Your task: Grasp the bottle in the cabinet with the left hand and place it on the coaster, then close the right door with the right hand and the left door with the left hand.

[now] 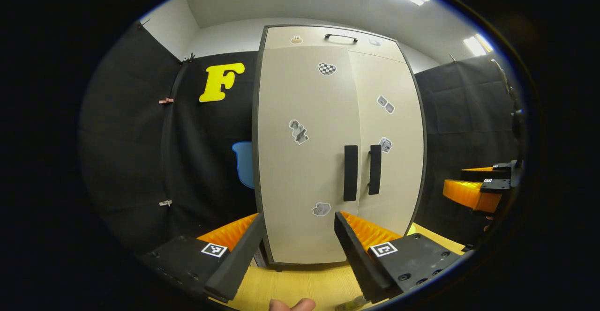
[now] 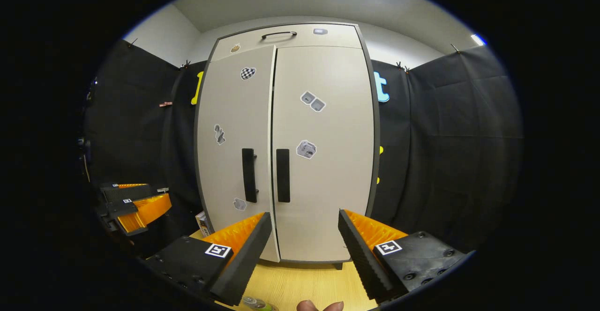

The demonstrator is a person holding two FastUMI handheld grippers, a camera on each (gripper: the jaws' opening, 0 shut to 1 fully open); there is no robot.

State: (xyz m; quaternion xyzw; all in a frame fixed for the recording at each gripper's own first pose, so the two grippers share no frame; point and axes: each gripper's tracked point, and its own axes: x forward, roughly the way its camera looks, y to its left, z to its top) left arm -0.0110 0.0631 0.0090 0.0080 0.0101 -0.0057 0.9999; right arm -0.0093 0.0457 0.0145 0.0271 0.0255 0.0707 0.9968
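The pale cabinet (image 1: 304,170) stands on the table straight ahead, with both doors shut and two dark handles (image 1: 350,173) side by side. My left gripper (image 1: 298,218) is open in front of the left door, nothing between its fingers. In the right gripper view the cabinet (image 2: 323,180) stands equally close, and my right gripper (image 2: 304,215) is open and empty before the right door. At the very bottom edge a clear greenish bottle top (image 2: 257,304) peeks in; the same bottle (image 1: 349,305) sits low in the left gripper view.
The wooden table (image 1: 290,283) runs beneath both grippers. A small box (image 2: 202,223) sits by the cabinet's left foot. Each gripper appears at the side of the other's view: right gripper (image 1: 476,190), left gripper (image 2: 136,205). Black cloth walls enclose the booth.
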